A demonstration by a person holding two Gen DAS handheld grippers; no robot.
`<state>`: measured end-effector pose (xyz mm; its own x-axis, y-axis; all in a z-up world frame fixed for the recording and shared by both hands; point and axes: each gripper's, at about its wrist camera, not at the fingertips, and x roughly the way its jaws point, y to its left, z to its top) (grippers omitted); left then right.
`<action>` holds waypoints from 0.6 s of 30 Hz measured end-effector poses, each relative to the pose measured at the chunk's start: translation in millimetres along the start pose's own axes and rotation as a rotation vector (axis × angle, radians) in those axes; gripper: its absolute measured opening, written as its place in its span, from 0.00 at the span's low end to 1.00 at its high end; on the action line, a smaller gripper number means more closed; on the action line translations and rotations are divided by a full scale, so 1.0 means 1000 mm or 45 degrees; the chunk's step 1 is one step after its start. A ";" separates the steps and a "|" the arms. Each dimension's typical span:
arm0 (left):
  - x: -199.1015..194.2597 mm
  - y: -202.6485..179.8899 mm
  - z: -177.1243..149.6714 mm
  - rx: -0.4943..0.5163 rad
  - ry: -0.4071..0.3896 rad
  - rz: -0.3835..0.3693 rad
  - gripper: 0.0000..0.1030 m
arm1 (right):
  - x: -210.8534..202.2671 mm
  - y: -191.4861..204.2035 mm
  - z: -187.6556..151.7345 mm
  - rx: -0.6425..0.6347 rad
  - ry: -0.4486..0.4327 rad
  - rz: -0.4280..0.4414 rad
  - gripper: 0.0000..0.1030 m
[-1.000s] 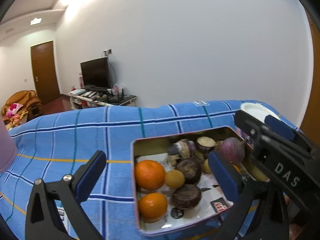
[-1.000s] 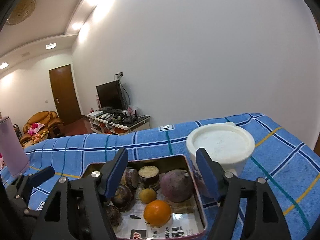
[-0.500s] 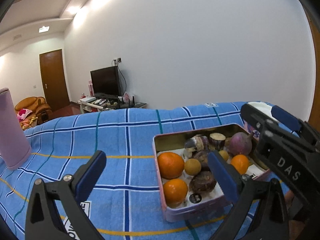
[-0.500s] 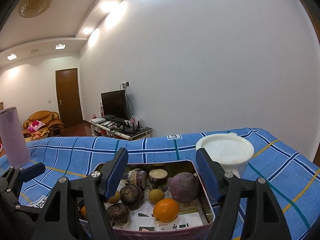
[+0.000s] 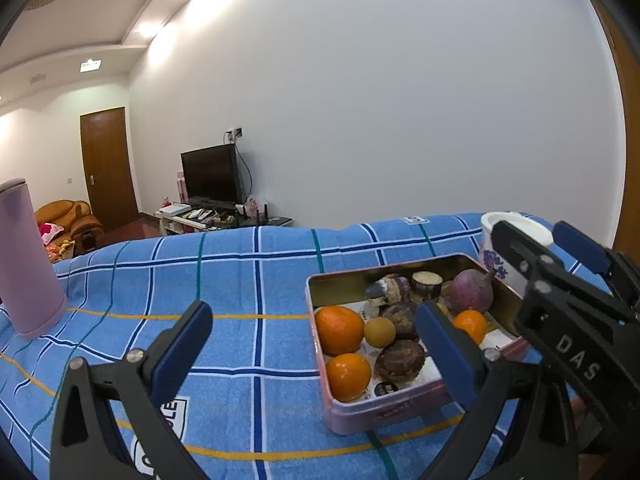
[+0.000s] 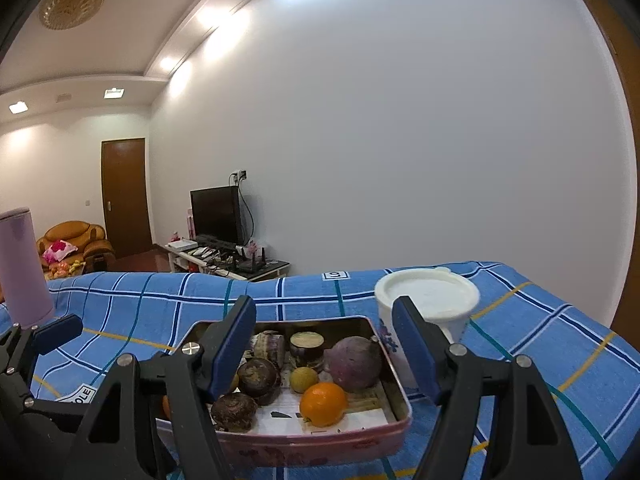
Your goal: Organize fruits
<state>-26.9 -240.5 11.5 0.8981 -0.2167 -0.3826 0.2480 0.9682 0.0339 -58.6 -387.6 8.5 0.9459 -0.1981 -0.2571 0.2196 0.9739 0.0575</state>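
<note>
Fruits (image 6: 323, 403) in tin (image 6: 400, 400); white tub (image 6: 428, 300) beside, touching.

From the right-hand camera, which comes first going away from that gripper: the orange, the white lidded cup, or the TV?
1. The orange, in the tin just ahead of the right gripper, between its open fingers.
2. The white lidded cup, beyond the tin, to the right.
3. The TV, far across the room, left of centre.
</note>
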 end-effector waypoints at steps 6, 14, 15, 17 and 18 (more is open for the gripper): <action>-0.012 0.006 -0.004 -0.013 -0.006 -0.004 1.00 | -0.021 0.003 -0.001 -0.033 -0.042 -0.001 0.70; -0.037 0.009 -0.012 -0.010 -0.049 0.008 1.00 | -0.046 0.005 -0.003 -0.074 -0.094 -0.039 0.70; -0.040 0.009 -0.013 -0.011 -0.056 0.009 1.00 | -0.049 0.005 -0.003 -0.078 -0.098 -0.044 0.70; -0.046 0.010 -0.014 -0.012 -0.065 0.007 1.00 | -0.054 0.005 -0.004 -0.081 -0.101 -0.051 0.70; -0.049 0.011 -0.015 -0.013 -0.070 0.006 1.00 | -0.056 0.005 -0.004 -0.081 -0.103 -0.055 0.70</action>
<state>-73.9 -217.6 16.7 0.9179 -0.2182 -0.3314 0.2401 0.9704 0.0263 -111.0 -371.3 19.2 0.9527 -0.2455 -0.1793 0.2472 0.9689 -0.0136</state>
